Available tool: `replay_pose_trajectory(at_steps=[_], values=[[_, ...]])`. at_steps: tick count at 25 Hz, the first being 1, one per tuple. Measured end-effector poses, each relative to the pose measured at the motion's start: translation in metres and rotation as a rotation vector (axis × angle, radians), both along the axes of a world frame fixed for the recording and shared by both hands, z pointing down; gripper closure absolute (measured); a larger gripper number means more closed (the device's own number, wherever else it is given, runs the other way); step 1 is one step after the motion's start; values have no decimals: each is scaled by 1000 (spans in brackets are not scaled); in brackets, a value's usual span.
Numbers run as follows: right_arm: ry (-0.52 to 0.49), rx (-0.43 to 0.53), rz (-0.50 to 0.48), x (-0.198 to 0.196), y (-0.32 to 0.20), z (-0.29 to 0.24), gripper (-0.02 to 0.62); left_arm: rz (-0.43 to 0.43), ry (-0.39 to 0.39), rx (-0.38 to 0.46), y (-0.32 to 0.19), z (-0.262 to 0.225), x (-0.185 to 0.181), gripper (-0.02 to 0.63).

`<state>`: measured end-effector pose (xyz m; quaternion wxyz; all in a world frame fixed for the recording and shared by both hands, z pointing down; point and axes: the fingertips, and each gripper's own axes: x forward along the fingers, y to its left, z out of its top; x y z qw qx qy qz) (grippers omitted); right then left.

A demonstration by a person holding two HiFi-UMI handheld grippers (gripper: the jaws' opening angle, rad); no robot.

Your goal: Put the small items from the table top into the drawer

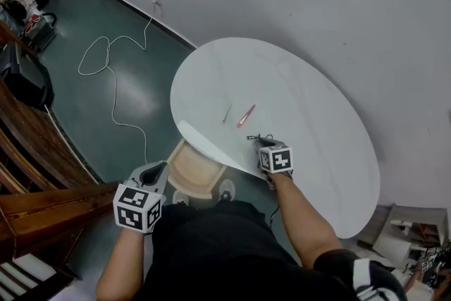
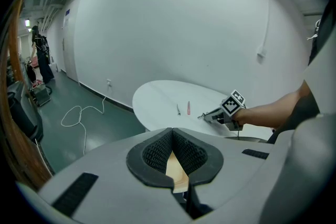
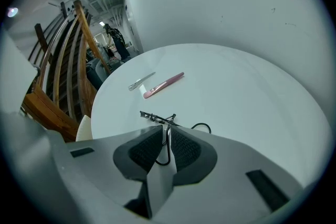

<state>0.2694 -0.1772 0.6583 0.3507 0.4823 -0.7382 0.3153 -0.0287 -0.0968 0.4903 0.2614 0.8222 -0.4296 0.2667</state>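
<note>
White oval table (image 1: 317, 102) stood vs. a plain white wall, green floor all round. Nearest the person, the left gripper (image 1: 156, 171) hung low, just beside the open drawer (image 1: 194, 174) under the table edge. Its pads were together w/ nothing between them, only the drawer's pale wood showing past the tips.

Next out, the right gripper (image 3: 167, 140) sat at the near rim, jaws pinched on a black cord (image 3: 157, 116): thin wire w/ a loop off to the right & a small fitting lying on the top ahead of the tips. Prob. v. light & limp, apt to snag or slip from the pads. The loose ends would dangle, so a slow carry to the drawer seems wise.

Further on, mid-table, lay a pink stick (image 3: 164, 84) & a silver clip-like piece (image 3: 142, 81), just beside each other; couldn't tell if touching. Both thin, stiff, prob. slippery on the smooth top, so best taken across the narrow width, near the middle. Nothing stood betw. them & the grippers.

Beyond, a white cable (image 1: 113, 74) looped on the floor & wooden railings (image 1: 35, 173) stood at left, well apart from the work.
</note>
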Motion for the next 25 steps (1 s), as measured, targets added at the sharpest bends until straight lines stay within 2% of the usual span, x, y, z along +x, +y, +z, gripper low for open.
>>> replay_pose_trajectory(at_steps=[9,20,25], values=[[-30,-16,70,3,2,-4,572,30,7,2,5,-1,-5,592],[-42,40,85,-10,19,-23,574,95,16,6,10,1,-10,592],[-61,80,80,-30,31,-40,575,130,19,11,14,3,-17,592]])
